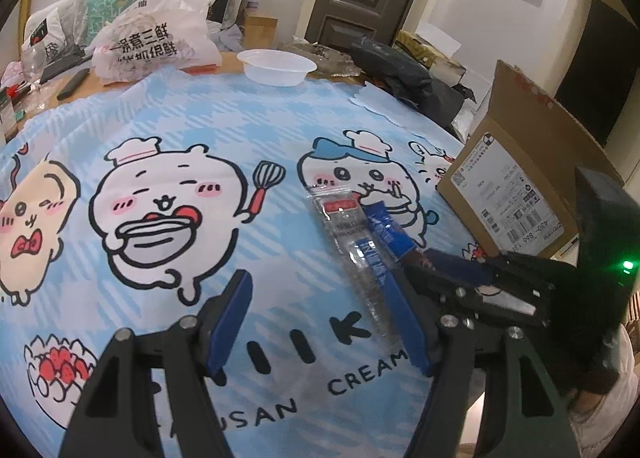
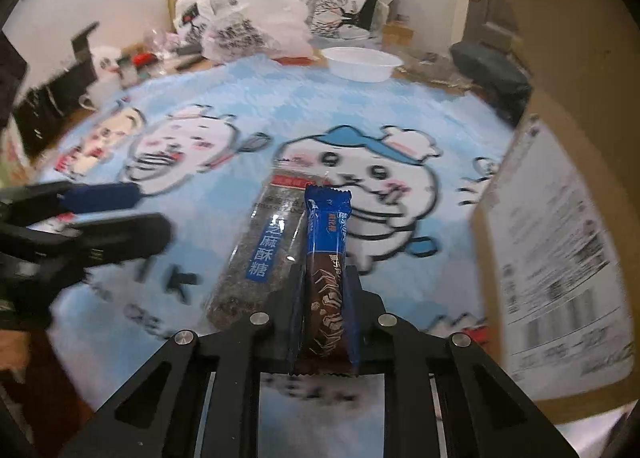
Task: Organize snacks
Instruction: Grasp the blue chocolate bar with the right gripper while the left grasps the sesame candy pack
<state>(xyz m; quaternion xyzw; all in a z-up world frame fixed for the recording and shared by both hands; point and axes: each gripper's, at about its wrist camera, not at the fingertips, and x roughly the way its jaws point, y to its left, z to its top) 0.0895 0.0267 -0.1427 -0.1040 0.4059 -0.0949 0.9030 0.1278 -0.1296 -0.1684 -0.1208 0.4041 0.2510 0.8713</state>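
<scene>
1. Snack bar [image 2: 326,278], in a blue and brown wrapper, was gripped between the pressed fingers of the right gripper [image 2: 323,298] above the tablecloth [image 2: 400,118].
2. Left gripper [image 1: 320,310] was held with fingers spread, nothing between them.
3. A clear sesame candy packet [image 2: 260,254] was laid on the tablecloth, touching the snack bar's left side.
4. A cardboard box [image 1: 516,178] was positioned to the right.
5. A white bowl [image 1: 276,66] was located at the far edge.

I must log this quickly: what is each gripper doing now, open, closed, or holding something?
Left gripper: open, holding nothing.
Right gripper: closed on the blue-and-brown snack bar.
</scene>
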